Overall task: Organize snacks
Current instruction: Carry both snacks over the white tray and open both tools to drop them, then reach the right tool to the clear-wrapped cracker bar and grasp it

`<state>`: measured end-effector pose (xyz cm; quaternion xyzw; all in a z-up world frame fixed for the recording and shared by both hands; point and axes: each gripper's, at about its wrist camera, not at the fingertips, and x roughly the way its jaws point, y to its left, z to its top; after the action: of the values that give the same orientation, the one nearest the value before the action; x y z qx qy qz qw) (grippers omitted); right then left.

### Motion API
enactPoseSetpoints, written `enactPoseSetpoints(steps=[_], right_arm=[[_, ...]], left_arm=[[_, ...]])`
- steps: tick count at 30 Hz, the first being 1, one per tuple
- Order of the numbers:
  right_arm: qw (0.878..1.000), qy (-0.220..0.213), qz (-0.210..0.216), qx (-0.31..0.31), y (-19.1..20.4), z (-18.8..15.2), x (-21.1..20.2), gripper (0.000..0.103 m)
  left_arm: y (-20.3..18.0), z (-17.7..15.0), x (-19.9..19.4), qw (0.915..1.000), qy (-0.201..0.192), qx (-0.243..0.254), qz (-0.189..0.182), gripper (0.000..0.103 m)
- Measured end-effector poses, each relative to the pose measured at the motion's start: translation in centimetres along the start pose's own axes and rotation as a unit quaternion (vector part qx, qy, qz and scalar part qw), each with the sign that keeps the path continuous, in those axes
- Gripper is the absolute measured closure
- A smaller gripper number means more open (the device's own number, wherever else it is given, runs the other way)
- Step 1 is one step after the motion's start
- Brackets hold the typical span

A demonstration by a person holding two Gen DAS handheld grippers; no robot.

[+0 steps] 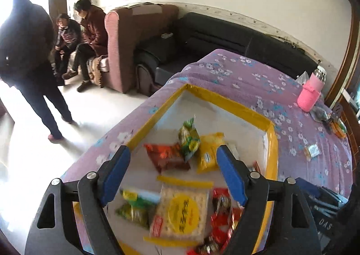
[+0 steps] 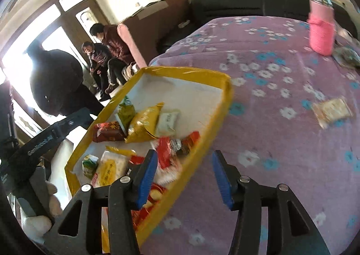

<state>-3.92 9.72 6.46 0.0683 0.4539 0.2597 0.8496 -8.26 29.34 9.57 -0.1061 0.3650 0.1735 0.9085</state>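
Left wrist view: the left gripper (image 1: 173,171) hangs over the shallow yellow-rimmed cardboard tray (image 1: 273,142), its blue-padded jaws spread wide with nothing between them. The tray lies on the purple flowered cloth (image 1: 247,79) and already holds most of the snacks: a dark red foil packet (image 1: 167,158), a green foil packet (image 1: 189,140), a yellow foil packet (image 1: 208,151), a clear cracker pack with a round yellow label (image 1: 180,214) and several red wrapped sweets (image 1: 222,212). One small pale wrapped snack (image 1: 312,152) lies on the cloth, outside the tray and well apart from it. A pink knitted bottle sleeve (image 1: 308,95) stands at the far end of the cloth, with a few dark and orange items beside it that are too small to identify.

Right wrist view: the right gripper (image 2: 184,176) is also wide open and empty, one finger over the tray's near rim, the other over the cloth just beside it. The pale wrapped snack (image 2: 331,109) shows ahead and to the right, alone on the cloth.

The gathering step seems mostly done, with the pale snack the clearest piece left outside the tray. The next move probably falls to the right gripper: travel out to that snack, bring the open jaws down astride it, close gently since it looks thin and crushable, then carry it to a free patch of the tray floor.
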Motion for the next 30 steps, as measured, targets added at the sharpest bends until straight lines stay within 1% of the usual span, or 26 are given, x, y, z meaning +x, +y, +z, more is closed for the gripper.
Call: enactPoseSetpoints(steps=[2,4,9,12,15,21,25,30], right_arm=[[1.0,-0.009,-0.005,0.01,-1.2,-0.7,-1.1,0.048],[1.0,-0.014,-0.009,0.019,-2.2,-1.1,-1.8,0.047],[0.999,-0.026,-0.016,0.039,-4.4,-1.9,-3.7,0.047],[0.998,-0.035,-0.019,0.045,-5.3,-2.3,-4.9,0.045],[0.998,-0.039,-0.024,0.051,-6.3,-2.5,-5.4,0.043],[0.996,-0.039,-0.034,0.071,-8.4,-2.7,-6.0,0.043],[0.995,-0.038,-0.04,0.082,-9.4,-2.7,-6.0,0.04],[0.994,-0.031,-0.045,0.097,-10.3,-2.6,-5.2,0.04]], left_arm=[[-0.9,-1.0,-1.4,1.0,-0.004,0.002,0.008,0.023],[-1.6,-1.8,-2.5,0.9999,-0.012,0.005,0.005,0.021],[-4.5,-2.9,-4.8,0.9983,-0.03,0.049,0.011,0.02],[-5.7,-3.3,-5.5,0.9975,-0.032,0.062,0.001,0.02],[-6.6,-3.6,-5.9,0.9965,-0.032,0.078,-0.004,0.02],[-7.9,-4.3,-6.1,0.995,-0.026,0.096,-0.011,0.021],[-8.1,-4.7,-5.9,0.9946,-0.021,0.101,-0.015,0.02],[-7.8,-4.8,-5.3,0.9947,-0.012,0.101,-0.019,0.021]])
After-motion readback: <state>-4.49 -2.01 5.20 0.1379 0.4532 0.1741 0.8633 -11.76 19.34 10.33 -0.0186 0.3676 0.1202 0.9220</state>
